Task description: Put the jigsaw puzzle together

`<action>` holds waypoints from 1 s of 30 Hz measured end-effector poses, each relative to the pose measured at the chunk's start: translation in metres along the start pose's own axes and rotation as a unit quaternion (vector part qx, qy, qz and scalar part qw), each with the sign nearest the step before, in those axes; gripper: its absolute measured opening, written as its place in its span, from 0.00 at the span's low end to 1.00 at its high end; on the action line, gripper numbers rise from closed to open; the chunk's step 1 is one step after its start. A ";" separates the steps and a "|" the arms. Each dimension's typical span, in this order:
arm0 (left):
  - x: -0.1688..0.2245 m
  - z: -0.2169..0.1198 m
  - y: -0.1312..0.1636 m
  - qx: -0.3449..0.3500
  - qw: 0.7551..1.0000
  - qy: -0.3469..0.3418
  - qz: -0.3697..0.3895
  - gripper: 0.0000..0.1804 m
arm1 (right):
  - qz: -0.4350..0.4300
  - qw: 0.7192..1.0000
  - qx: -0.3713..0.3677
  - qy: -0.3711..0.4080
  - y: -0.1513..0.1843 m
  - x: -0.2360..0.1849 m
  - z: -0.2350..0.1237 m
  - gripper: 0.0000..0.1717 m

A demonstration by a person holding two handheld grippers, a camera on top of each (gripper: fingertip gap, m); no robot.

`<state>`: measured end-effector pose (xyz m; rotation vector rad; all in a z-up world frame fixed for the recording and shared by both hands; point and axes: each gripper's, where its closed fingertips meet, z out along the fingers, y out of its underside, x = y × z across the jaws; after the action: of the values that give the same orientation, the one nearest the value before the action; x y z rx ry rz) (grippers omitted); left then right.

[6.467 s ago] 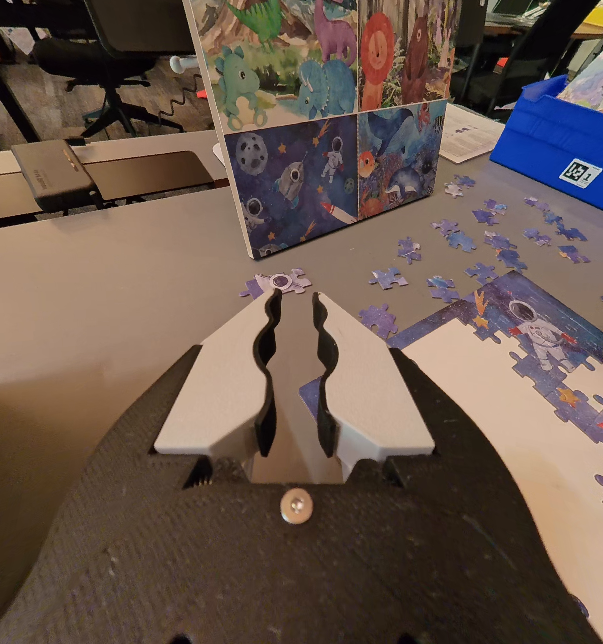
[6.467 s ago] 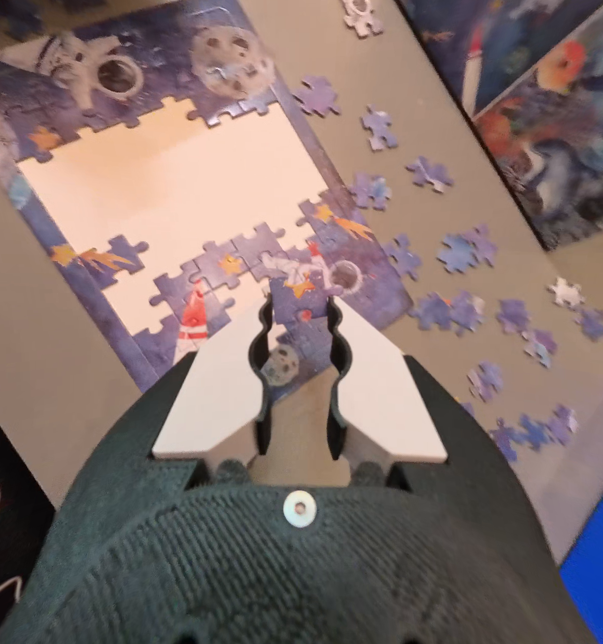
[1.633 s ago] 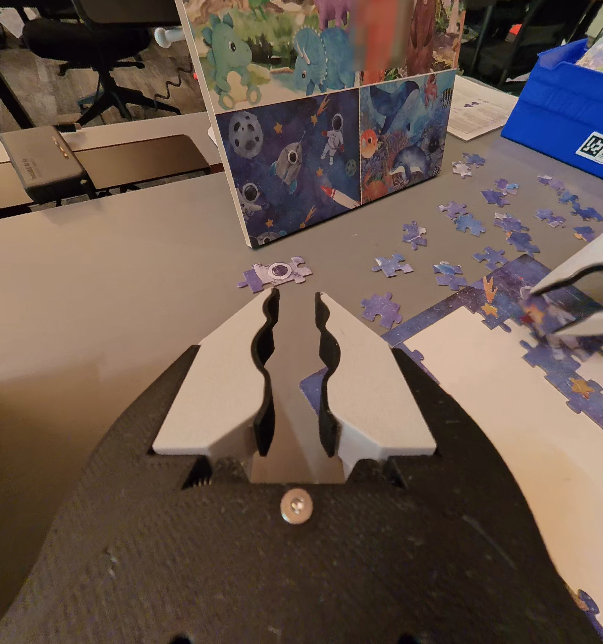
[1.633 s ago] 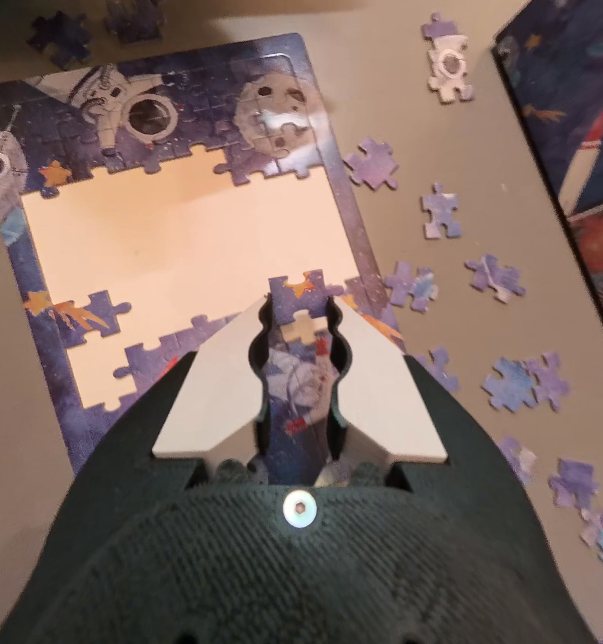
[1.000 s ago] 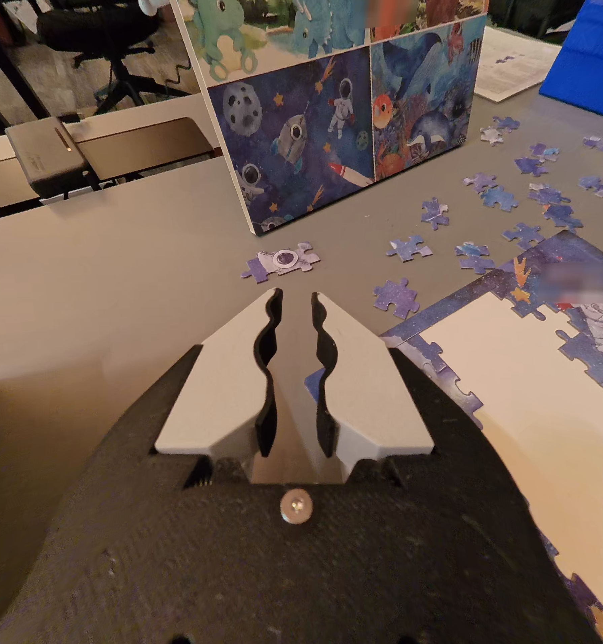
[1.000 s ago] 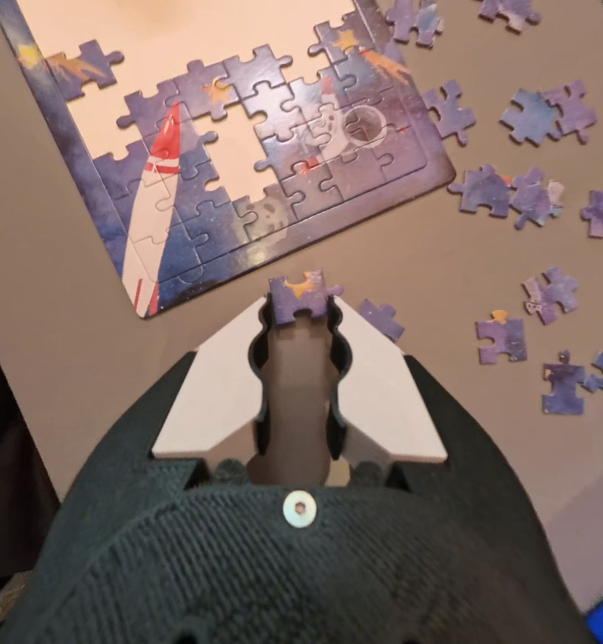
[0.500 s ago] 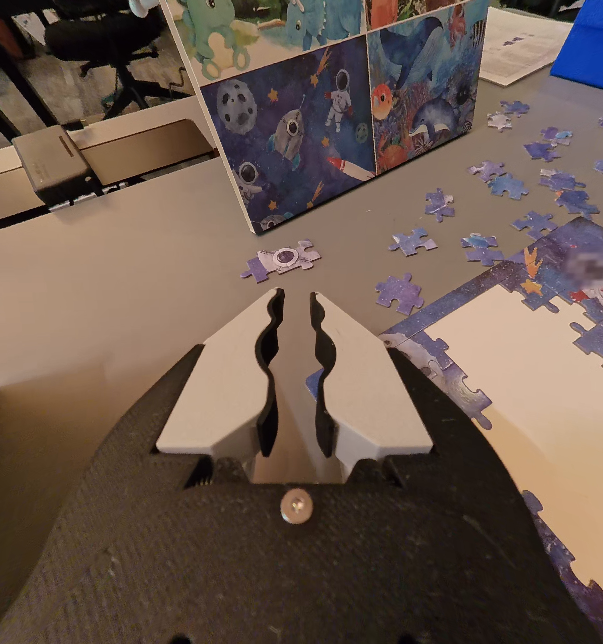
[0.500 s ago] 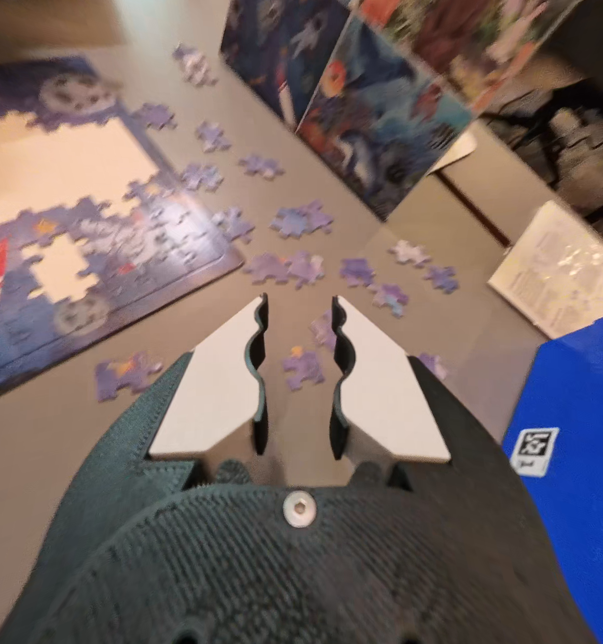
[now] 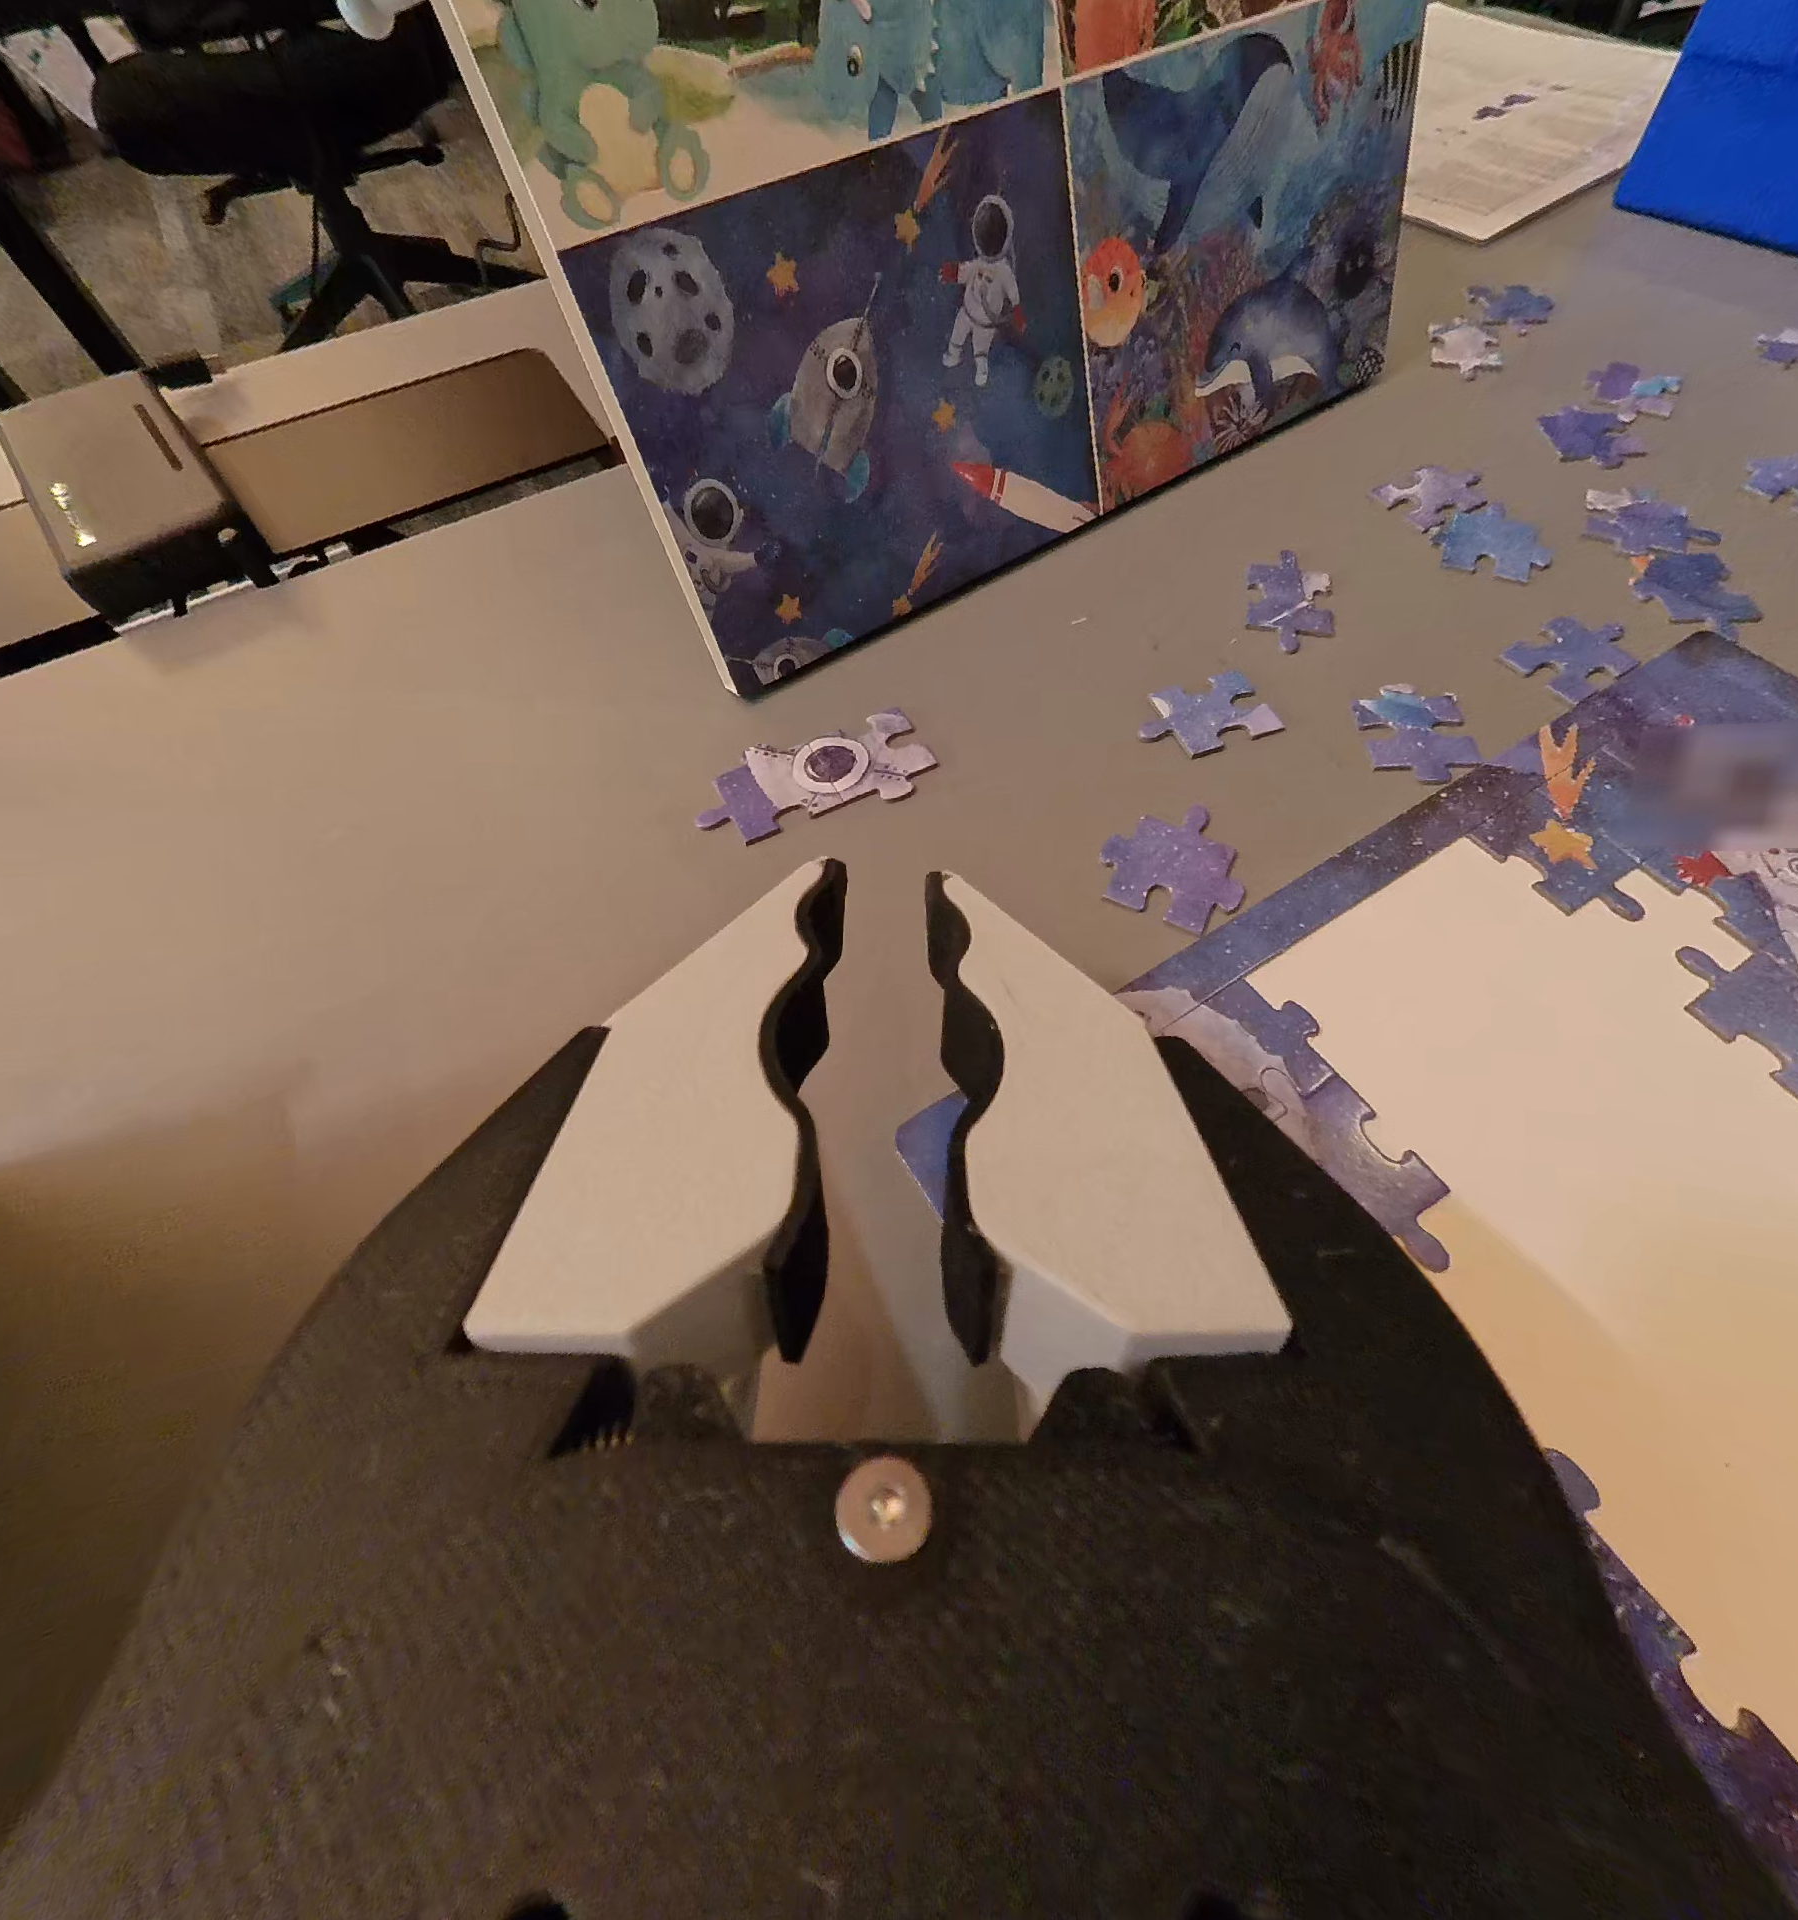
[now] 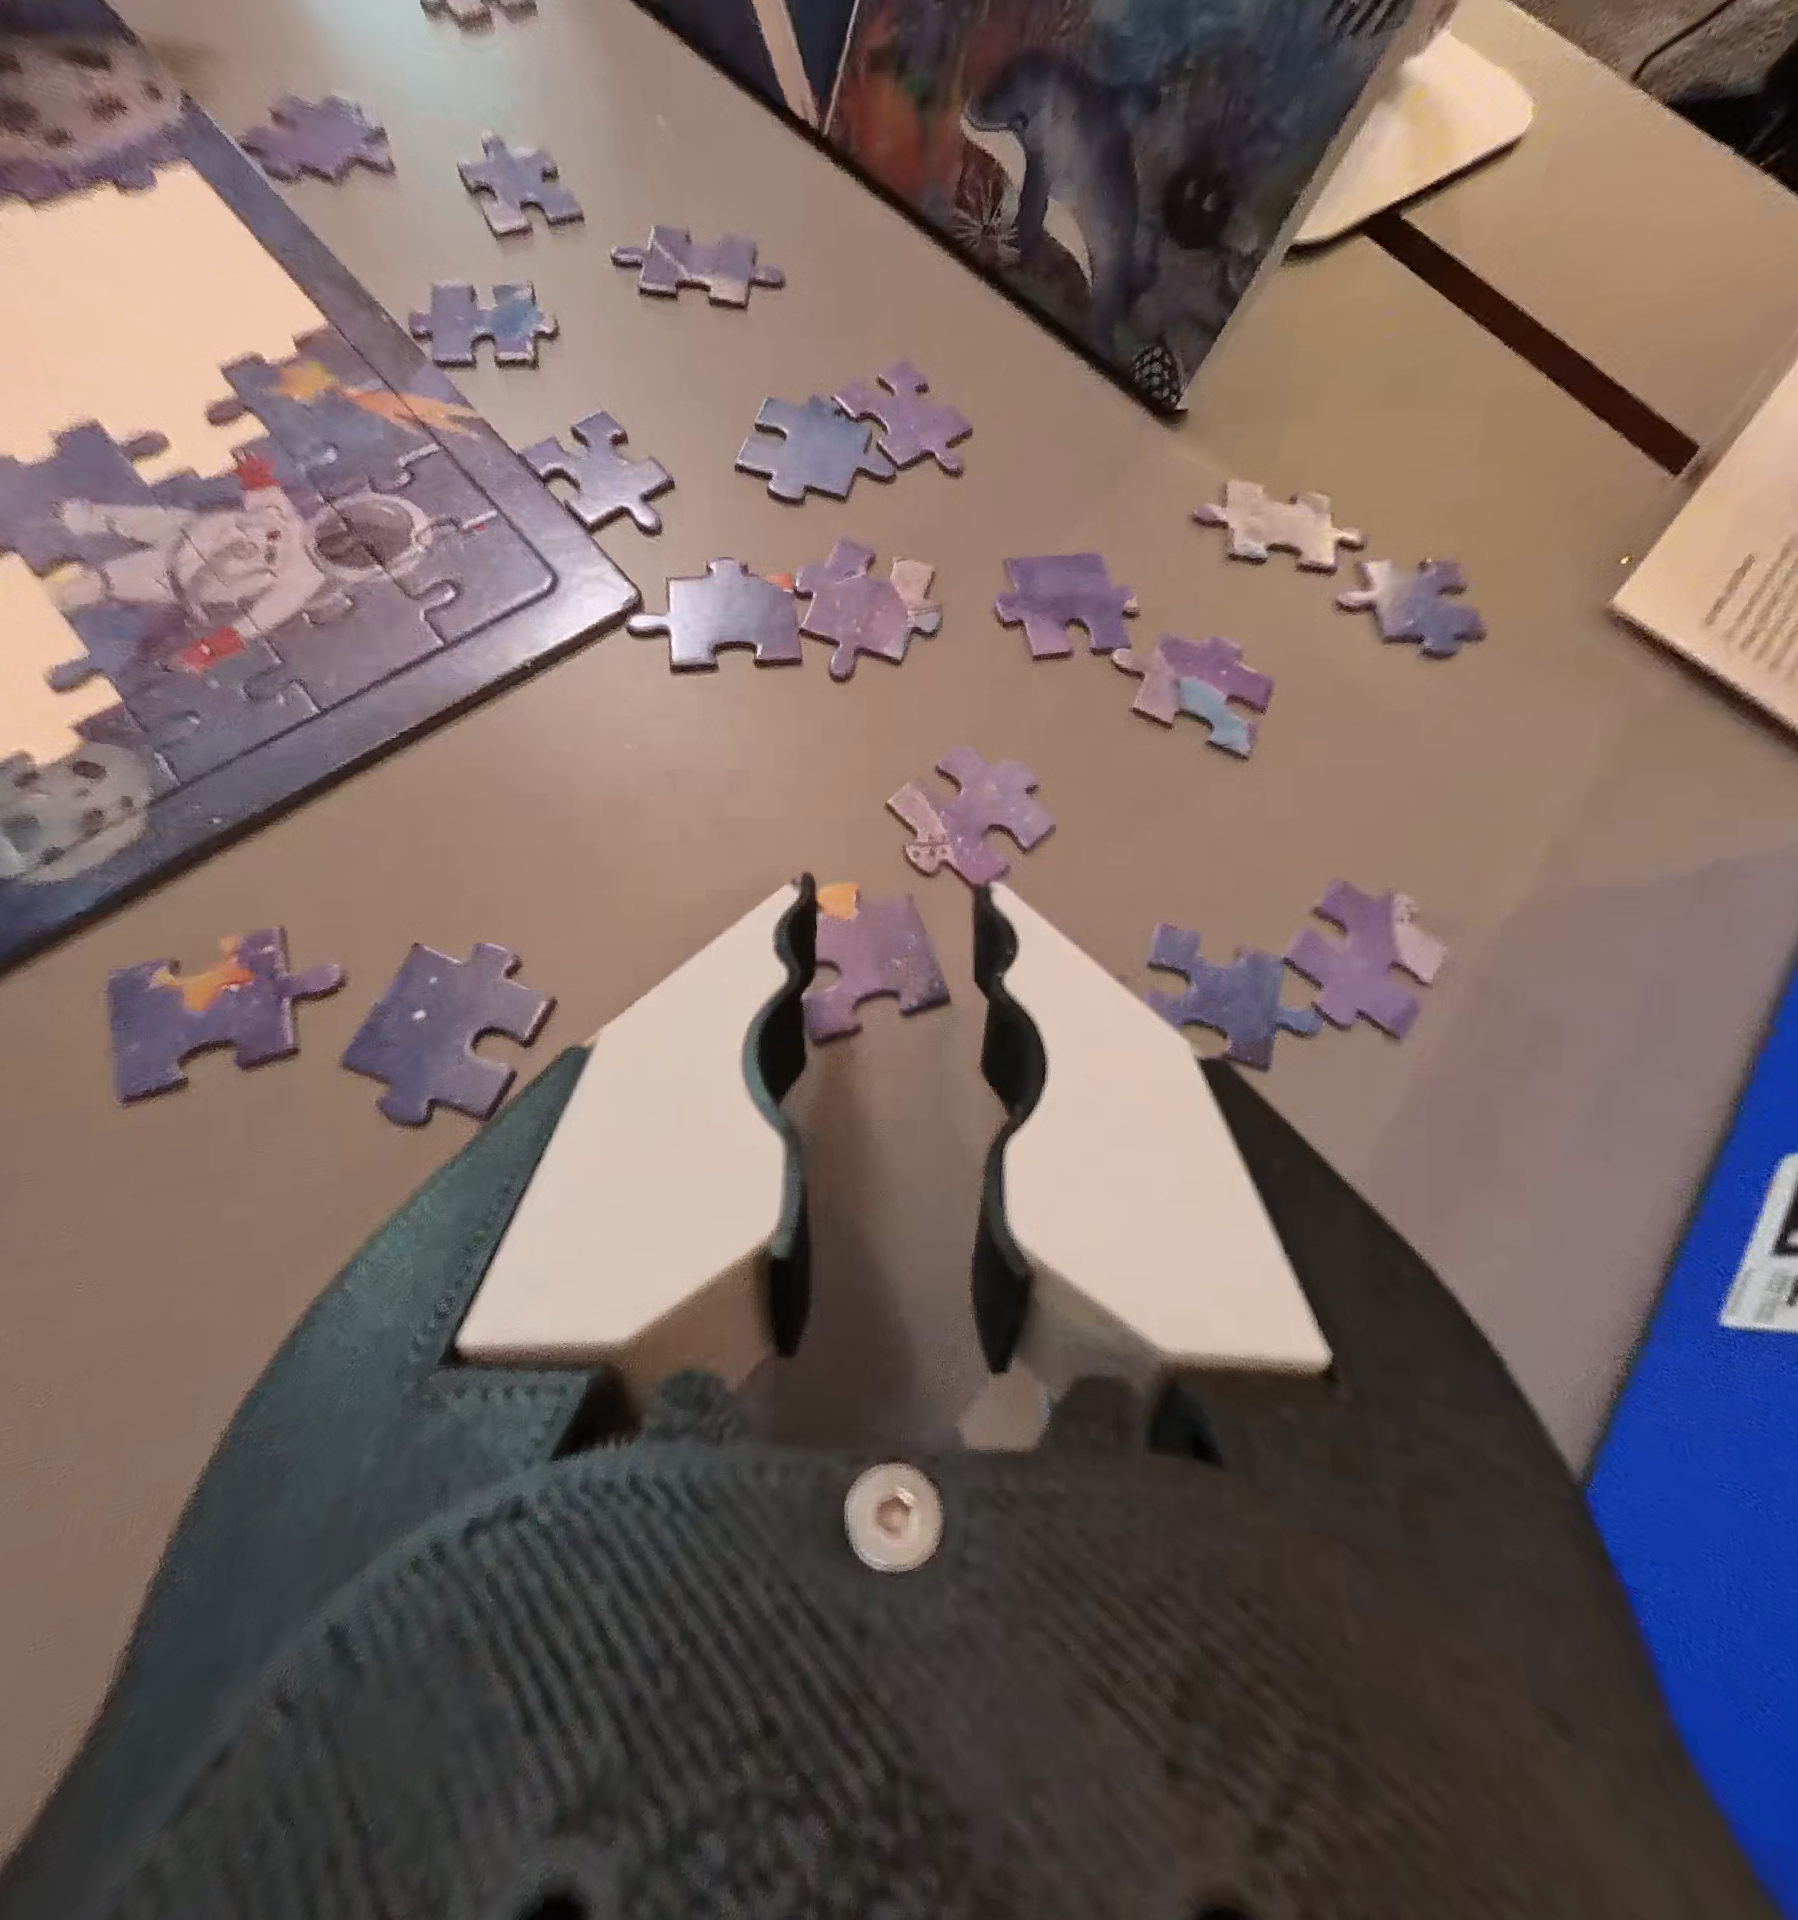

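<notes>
— Where is the right hand-held gripper [image 10: 890, 899]?

— Low over the table [image 10: 666, 790], fingers spread. A purple puzzle piece with an orange spot [image 10: 874, 961] lies flat between them, close against the left finger and clear of the right one, so nothing is pinched. Another purple piece [image 10: 973, 816] lies just past the right fingertip, and the framed puzzle board [image 10: 251, 540] sits off to the left.

— And the left hand-held gripper [image 9: 884, 878]?

— Narrowly parted, gripping nothing. A joined pair of pieces with a round porthole [image 9: 822, 774] lies just ahead of its tips, the picture box [image 9: 926, 343] stands beyond that, and the board's corner reaches under its right finger.
</notes>
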<state>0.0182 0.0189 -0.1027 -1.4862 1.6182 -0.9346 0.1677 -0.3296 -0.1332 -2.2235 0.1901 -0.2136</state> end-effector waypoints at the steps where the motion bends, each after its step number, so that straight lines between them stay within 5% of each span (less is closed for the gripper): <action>1: 0.000 0.000 0.000 0.001 1.000 0.001 0.000 0.08 | 0.010 1.000 0.008 -0.007 0.000 0.001 -0.002 0.17; 30: -0.001 -0.001 0.000 -0.002 1.000 -0.003 0.008 0.08 | 0.034 0.987 -0.034 -0.156 0.019 -0.047 0.006 0.09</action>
<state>0.0169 0.0196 -0.1021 -1.4751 1.6272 -0.9168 0.1218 -0.3268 -0.1554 -2.2787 0.1026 0.1825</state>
